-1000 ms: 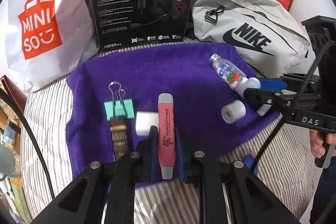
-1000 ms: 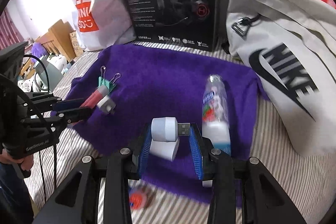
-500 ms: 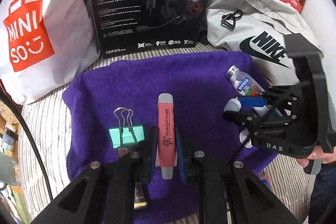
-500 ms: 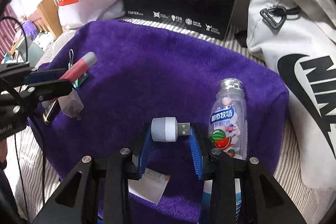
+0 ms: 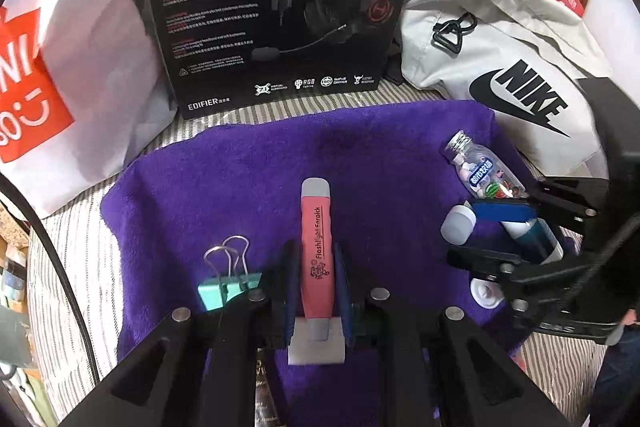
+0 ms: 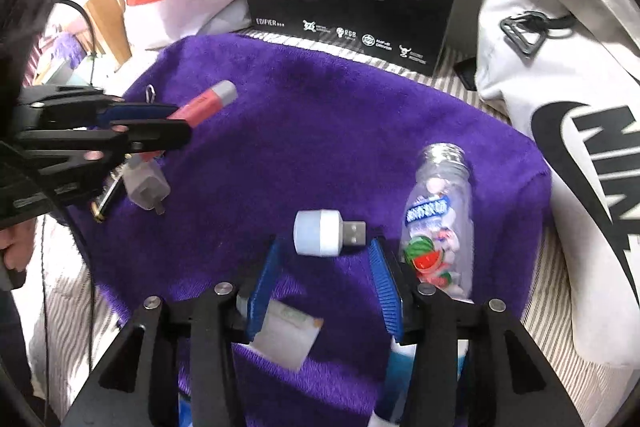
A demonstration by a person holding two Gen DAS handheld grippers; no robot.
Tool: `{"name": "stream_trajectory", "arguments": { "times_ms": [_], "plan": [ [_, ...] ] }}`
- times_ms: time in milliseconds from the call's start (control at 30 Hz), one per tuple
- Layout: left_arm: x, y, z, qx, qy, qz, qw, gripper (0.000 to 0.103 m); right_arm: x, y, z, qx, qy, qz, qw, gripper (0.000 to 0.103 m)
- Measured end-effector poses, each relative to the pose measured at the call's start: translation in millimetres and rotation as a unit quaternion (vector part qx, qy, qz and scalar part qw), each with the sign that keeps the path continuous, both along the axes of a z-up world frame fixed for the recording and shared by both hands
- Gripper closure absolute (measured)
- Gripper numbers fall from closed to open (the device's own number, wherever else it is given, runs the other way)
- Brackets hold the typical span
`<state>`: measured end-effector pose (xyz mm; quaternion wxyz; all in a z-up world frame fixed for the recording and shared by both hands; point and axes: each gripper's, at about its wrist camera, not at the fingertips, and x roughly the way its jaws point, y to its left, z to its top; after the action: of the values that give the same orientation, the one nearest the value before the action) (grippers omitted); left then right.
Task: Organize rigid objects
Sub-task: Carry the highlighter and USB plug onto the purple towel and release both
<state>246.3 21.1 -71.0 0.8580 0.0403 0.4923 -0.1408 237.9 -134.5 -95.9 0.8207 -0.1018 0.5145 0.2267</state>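
Left claw pinches the pink eraser above the towel, right claw spread around a loose USB lamp beside the bottle; sorting looks unfinished.

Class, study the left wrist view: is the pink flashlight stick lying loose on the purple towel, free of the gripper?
No: the pink flashlight stick is clamped between the jaws of the left gripper, above the purple towel.

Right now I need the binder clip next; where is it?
In the left wrist view, the green binder clip lies on the purple towel, just left of the left tongs that grip the pink flashlight.
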Motion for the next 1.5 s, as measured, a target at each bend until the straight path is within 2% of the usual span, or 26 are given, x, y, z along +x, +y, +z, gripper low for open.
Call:
{"name": "stream_trajectory", "arguments": {
  "times_ms": [367,600,700,900,1000,1067,1133,1300,1500],
  "plan": [
    [16.9,-17.1,-21.5,0.019,0.023,-0.011,0.9995,0.086,-33.8,-27.9,28.9,0.008,-0.028,-0.024,0.999,0.056],
    [16.0,-23.8,-22.2,0.035,0.019,-0.011,0.9991,0.086,-48.3,-42.1,40.7,0.024,-0.039,-0.045,0.998,0.056],
    [16.1,-24.7,-21.9,0.03,0.024,-0.008,0.9992,0.081,-58.3,-49.8,44.5,0.026,-0.041,-0.052,0.997,0.056],
    [8.2,-25.5,-12.7,0.031,0.03,0.006,0.9991,0.081,-82.2,-65.4,49.8,0.033,-0.039,-0.072,0.996,0.056],
    [-7.0,-27.6,4.6,0.032,0.014,0.006,0.9994,0.078,-98.7,-75.1,51.3,0.038,-0.039,-0.084,0.995,0.056],
    [-20.8,-28.1,16.9,0.034,0.0,0.003,0.9994,0.067,-109.6,-80.9,50.0,0.044,-0.037,-0.093,0.994,0.056],
    [-39.6,-26.5,29.2,0.036,-0.017,0.007,0.9992,0.051,-118.3,-85.7,47.0,0.05,-0.03,-0.101,0.993,0.056],
    [-94.2,-21.6,45.8,0.024,-0.039,0.02,0.9987,0.046,-141.4,-92.6,41.4,0.063,-0.021,-0.109,0.992,0.056],
    [-139.0,-18.3,25.3,0.008,-0.012,0.056,0.9983,0.043,-164.1,-95.3,38.9,0.075,-0.015,-0.107,0.991,0.056]
  ]
}}
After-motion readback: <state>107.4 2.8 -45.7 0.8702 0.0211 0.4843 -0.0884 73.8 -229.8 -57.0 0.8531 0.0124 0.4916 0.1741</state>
